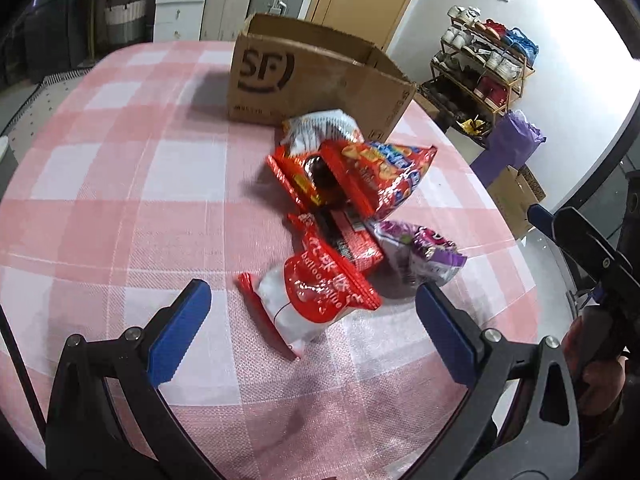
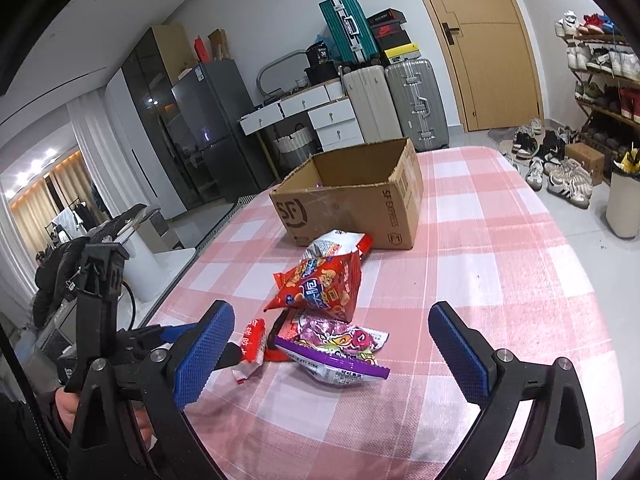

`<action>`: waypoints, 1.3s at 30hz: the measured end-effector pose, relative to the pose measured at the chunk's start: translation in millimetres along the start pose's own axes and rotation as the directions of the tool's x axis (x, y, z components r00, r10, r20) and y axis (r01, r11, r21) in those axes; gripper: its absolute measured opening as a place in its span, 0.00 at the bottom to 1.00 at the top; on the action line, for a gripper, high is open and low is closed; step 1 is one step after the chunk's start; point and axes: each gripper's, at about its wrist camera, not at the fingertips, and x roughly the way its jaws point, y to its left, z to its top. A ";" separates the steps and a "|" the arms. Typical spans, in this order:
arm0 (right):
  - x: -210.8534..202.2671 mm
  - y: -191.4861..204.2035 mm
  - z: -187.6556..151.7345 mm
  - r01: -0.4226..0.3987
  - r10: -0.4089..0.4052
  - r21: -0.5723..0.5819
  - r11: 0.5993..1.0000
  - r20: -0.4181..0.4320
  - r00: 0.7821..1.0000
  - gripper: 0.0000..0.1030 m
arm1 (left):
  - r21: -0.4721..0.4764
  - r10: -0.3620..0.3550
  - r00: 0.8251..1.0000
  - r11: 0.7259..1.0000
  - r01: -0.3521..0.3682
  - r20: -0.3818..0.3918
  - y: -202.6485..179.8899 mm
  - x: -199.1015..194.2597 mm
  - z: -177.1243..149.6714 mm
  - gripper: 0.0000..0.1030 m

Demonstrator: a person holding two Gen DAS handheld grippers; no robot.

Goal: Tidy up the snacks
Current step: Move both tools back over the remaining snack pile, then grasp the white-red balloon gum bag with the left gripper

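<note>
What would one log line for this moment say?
left gripper: open, empty | right gripper: open, empty | snack packets: piled on table | cardboard box: open

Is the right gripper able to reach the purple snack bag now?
Probably yes: the right gripper is open, and the purple snack bag lies just ahead between its jaws, nothing covering it.
</note>
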 end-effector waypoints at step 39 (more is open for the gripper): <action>21.3 -29.6 -17.7 0.008 -0.005 0.065 0.998 -0.051 0.999 0.96 | -0.021 -0.150 0.988 0.988 0.151 0.023 22.2 35.4 5.3 0.40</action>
